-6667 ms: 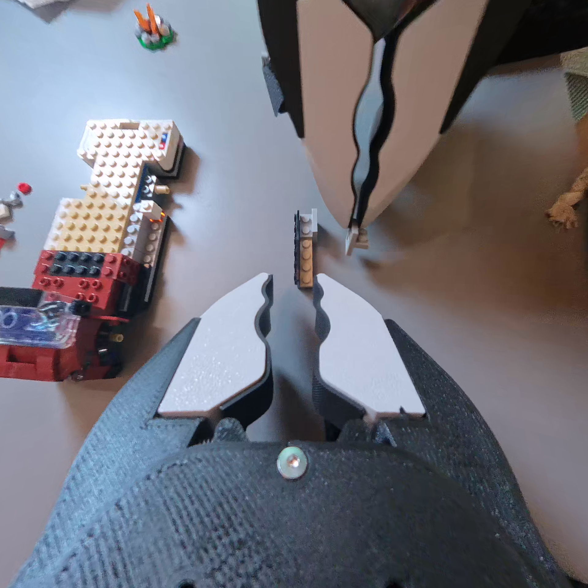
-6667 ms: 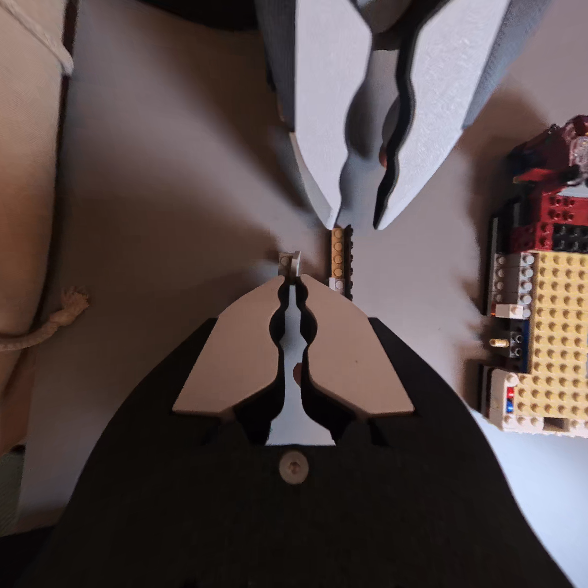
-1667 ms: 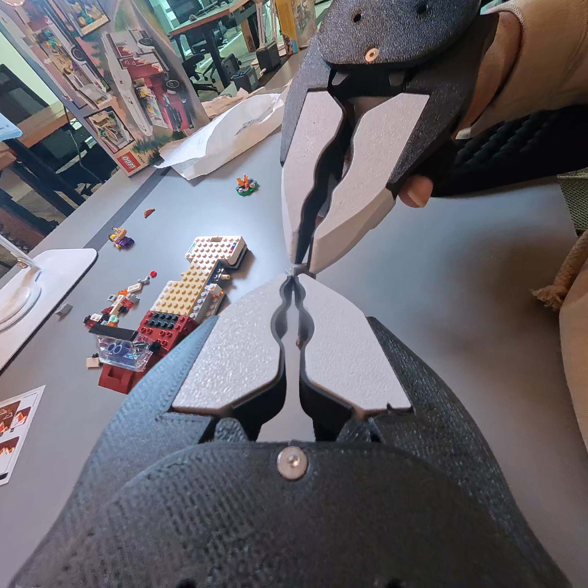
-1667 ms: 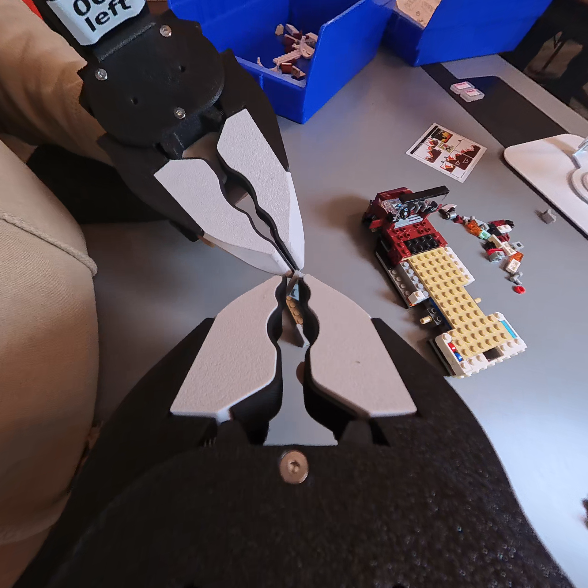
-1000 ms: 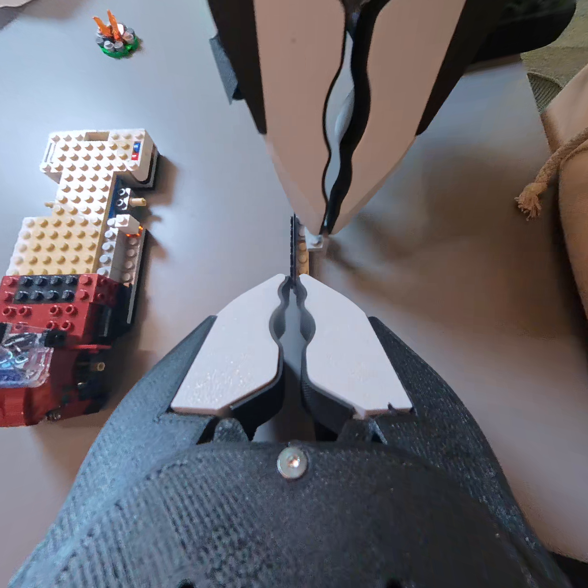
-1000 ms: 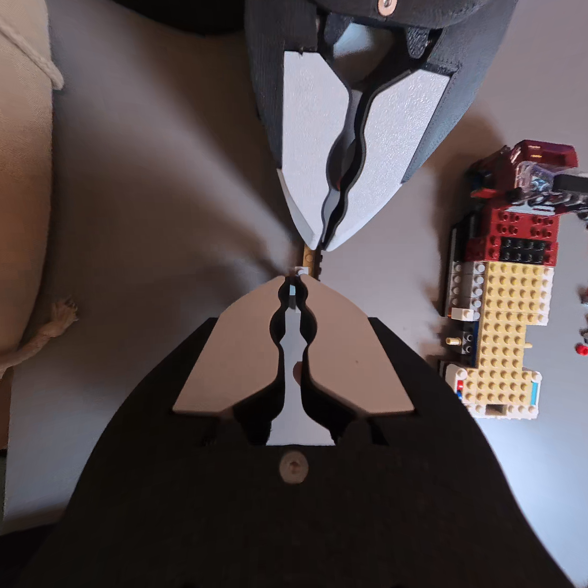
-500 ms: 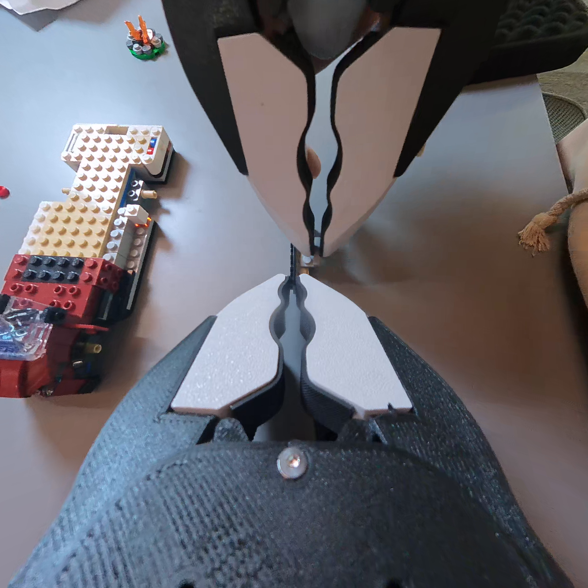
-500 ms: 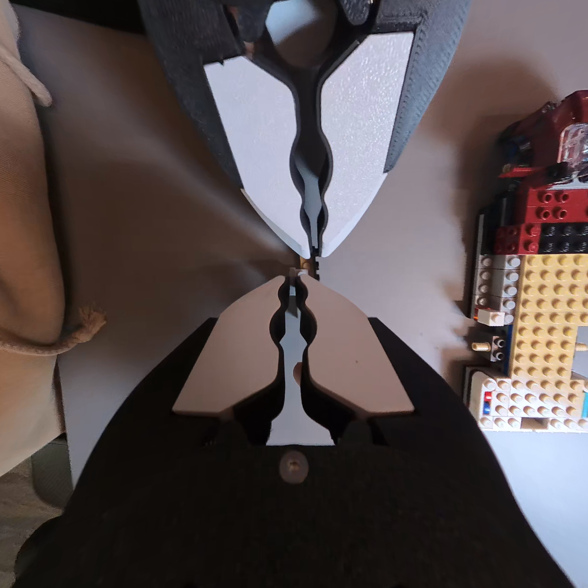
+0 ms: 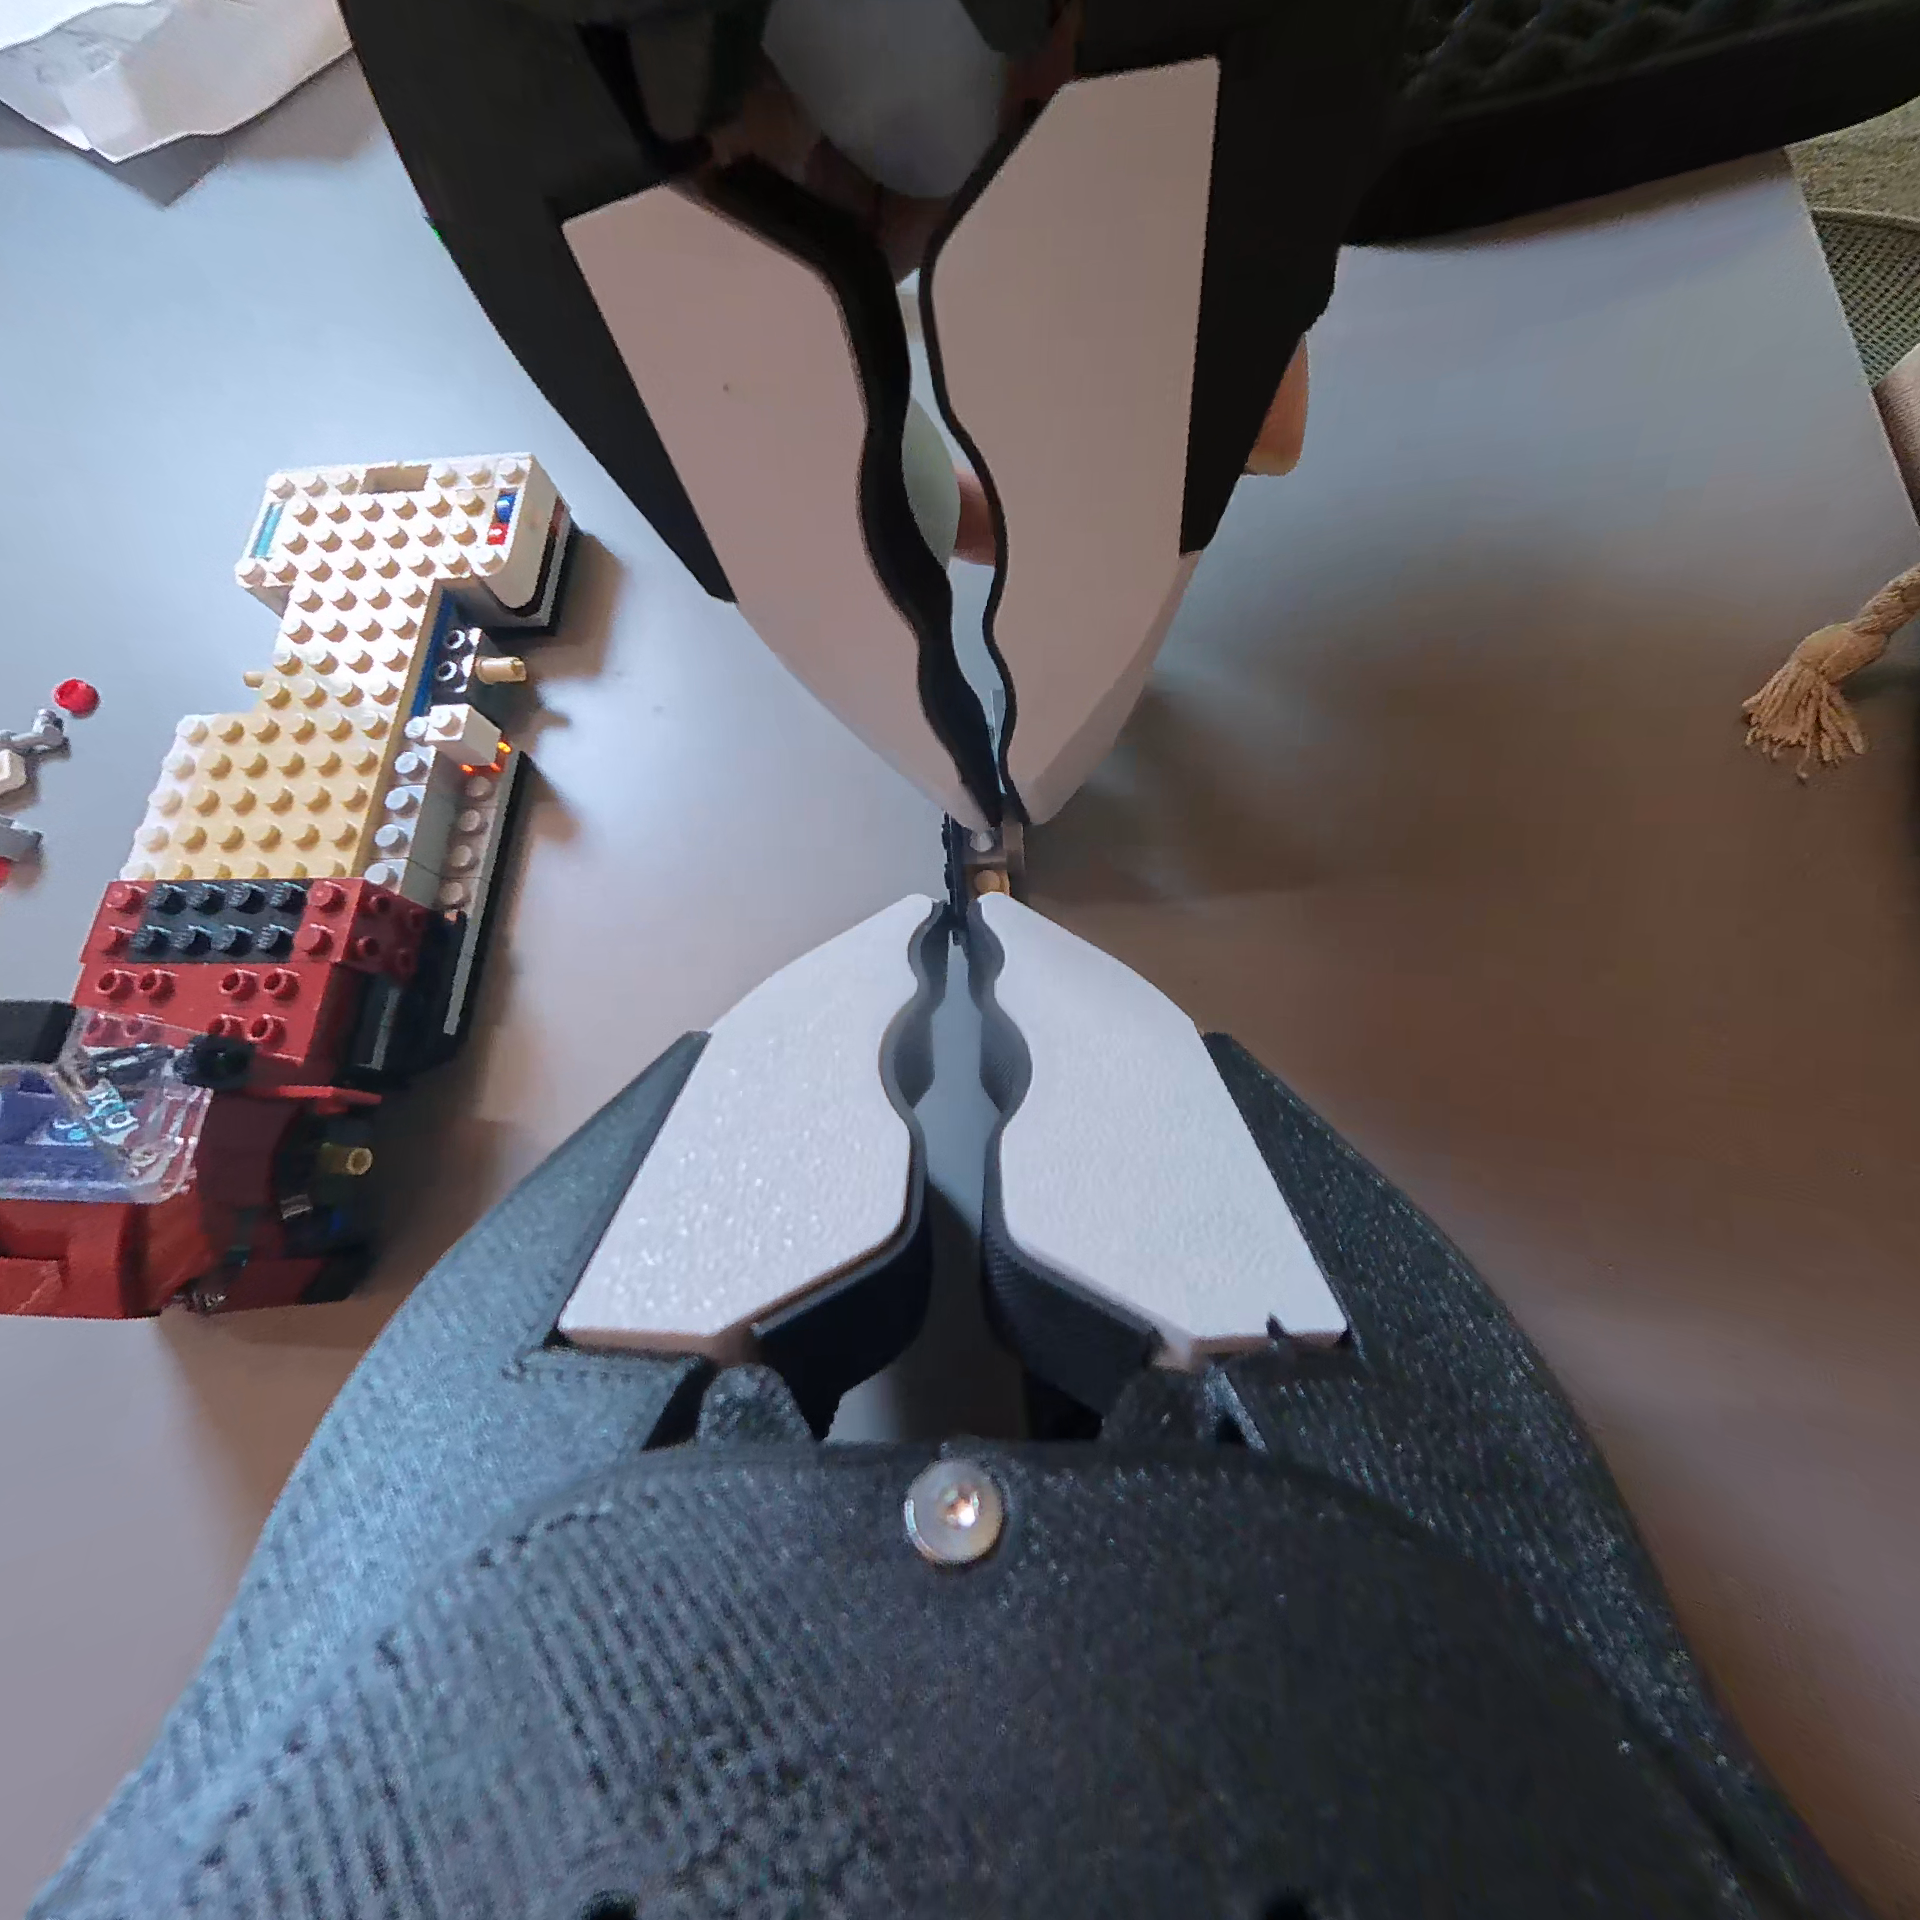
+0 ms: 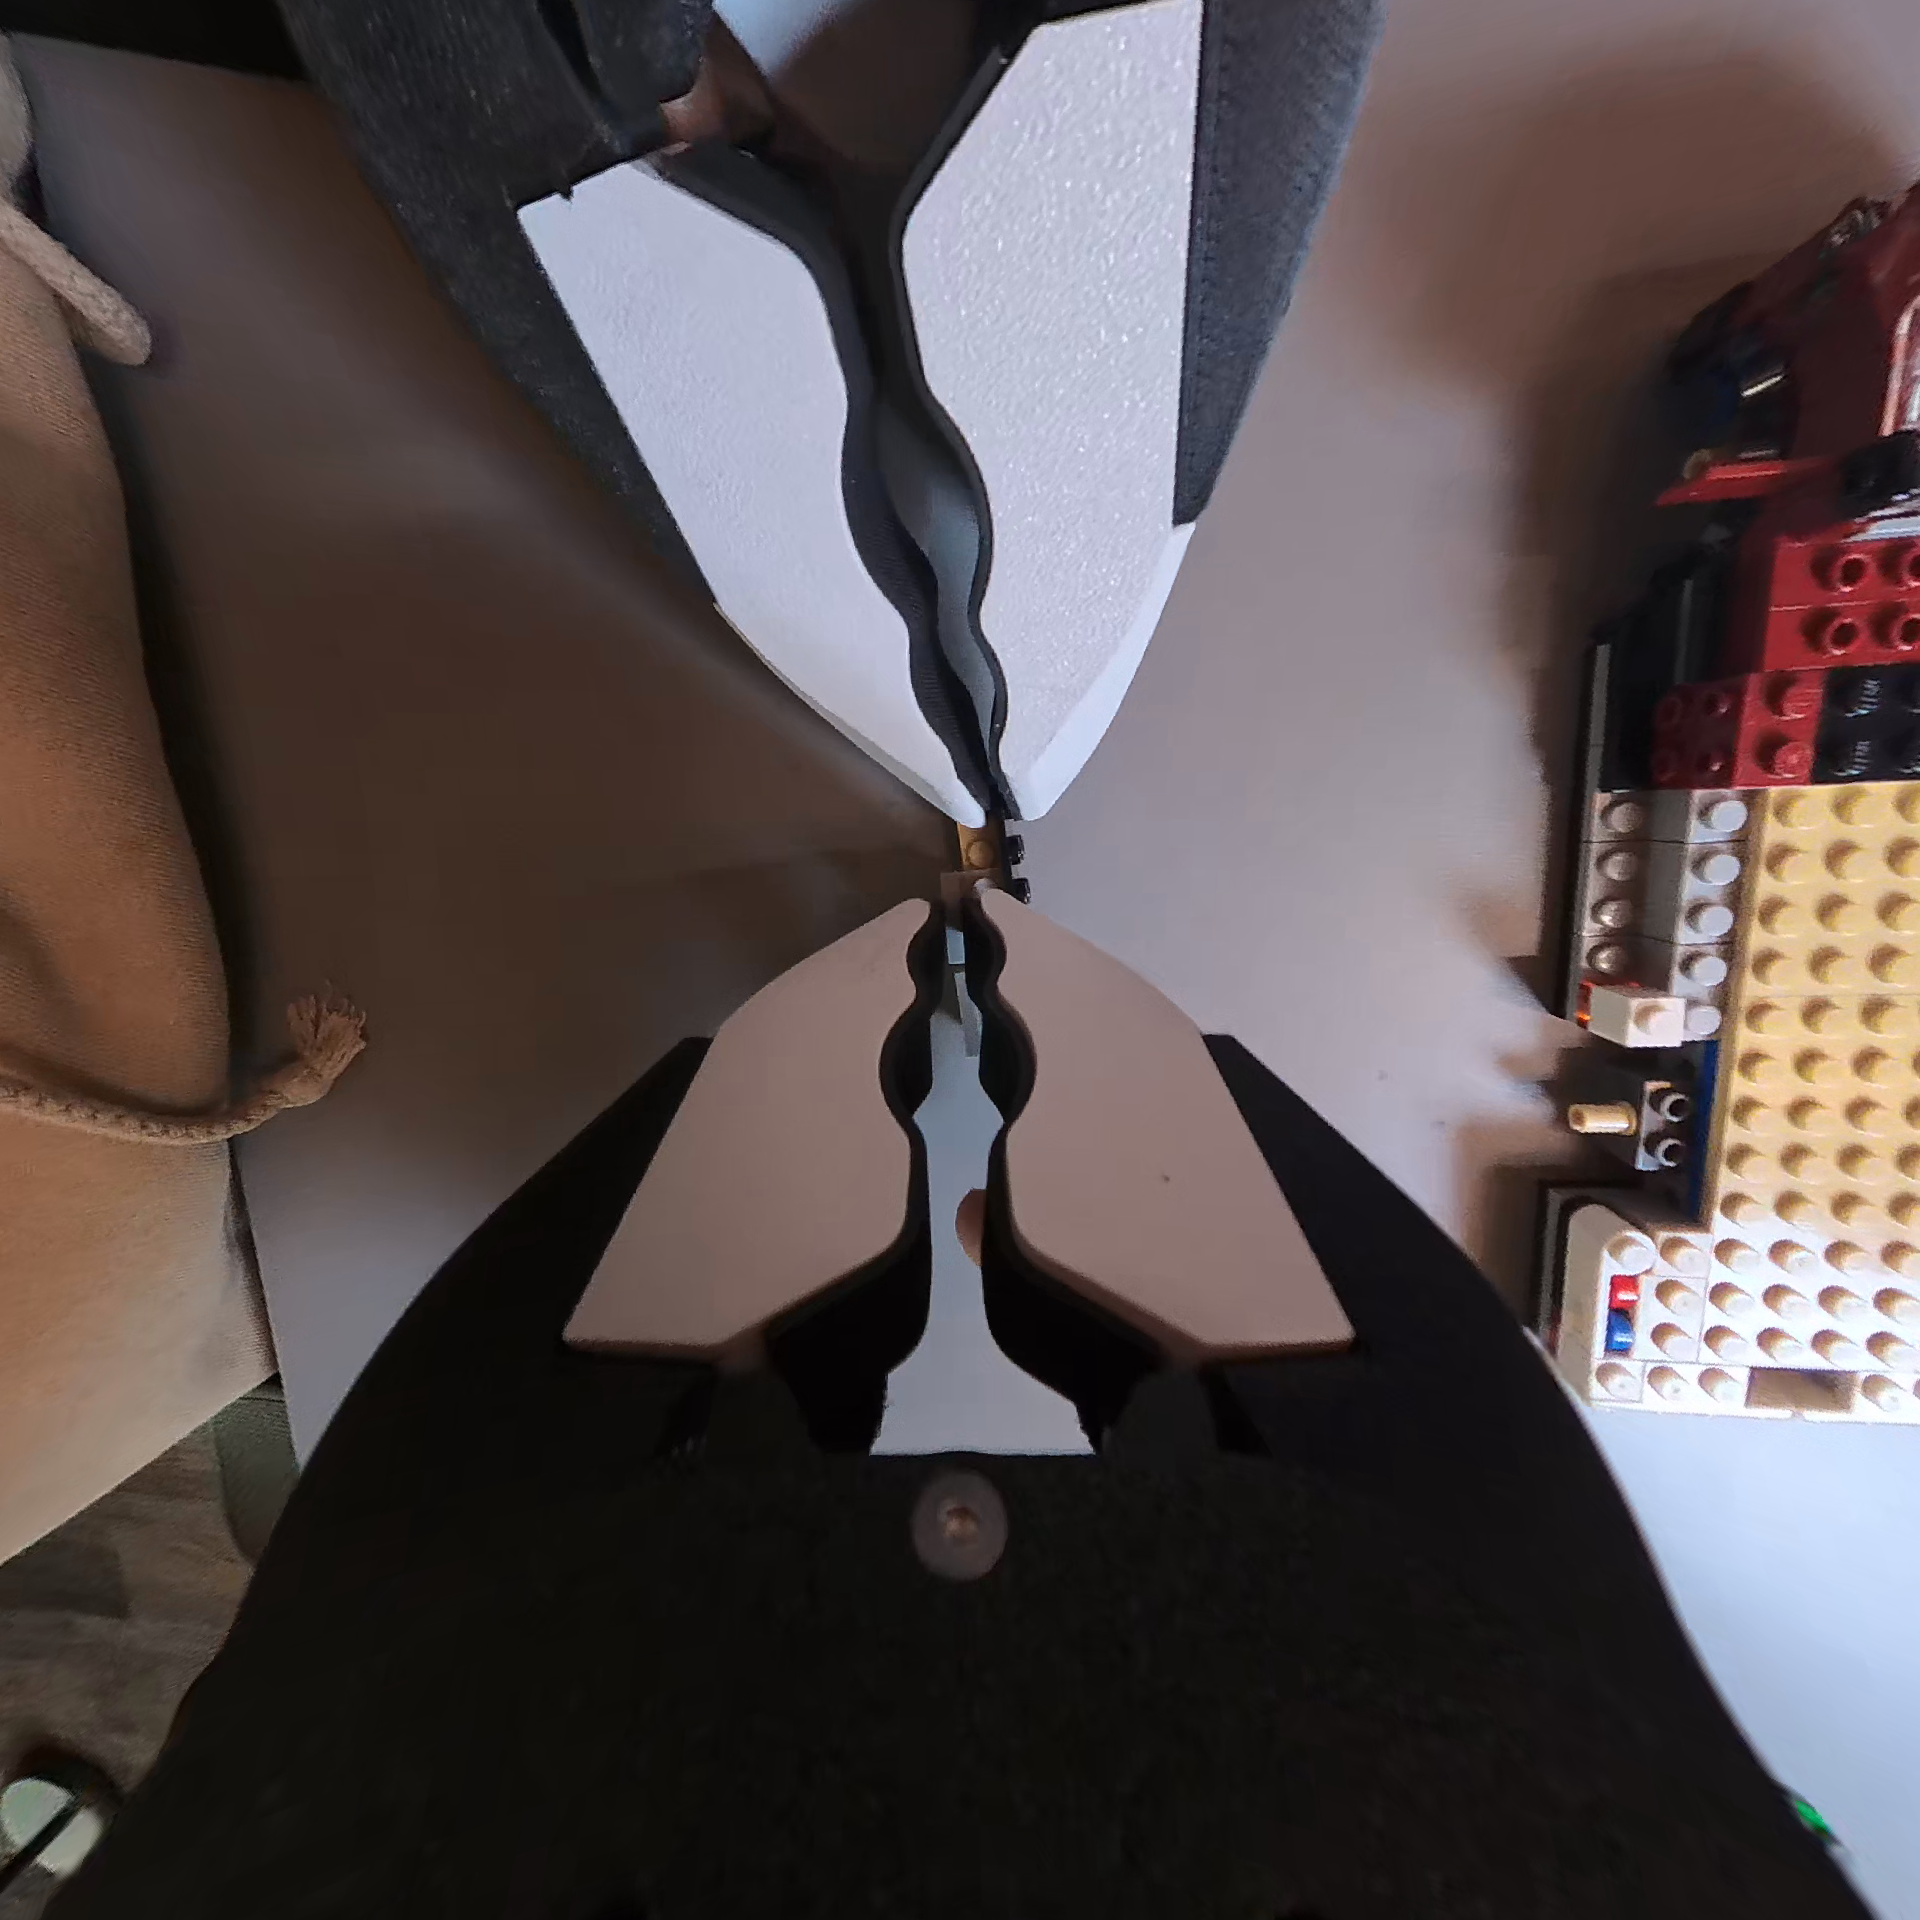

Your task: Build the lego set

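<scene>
- Since half a second ago, grippers drawn closer over grey bench middle; brick model [image 9: 312, 831] unmoved near one edge.
- Left gripper [image 9: 961, 914] clamped on black-and-tan strip [image 10: 992, 852].
- Right gripper [image 10: 951, 914] pinching white piece [image 10: 958, 977] against strip; slight misalignment could pop it loose.

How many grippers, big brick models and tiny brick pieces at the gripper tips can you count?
Grippers: 2 (left gripper, right gripper)
Big brick model: 1
Tiny pieces pinched at the tips: 2 (tan and black strip, white piece)
Total: 5
</scene>
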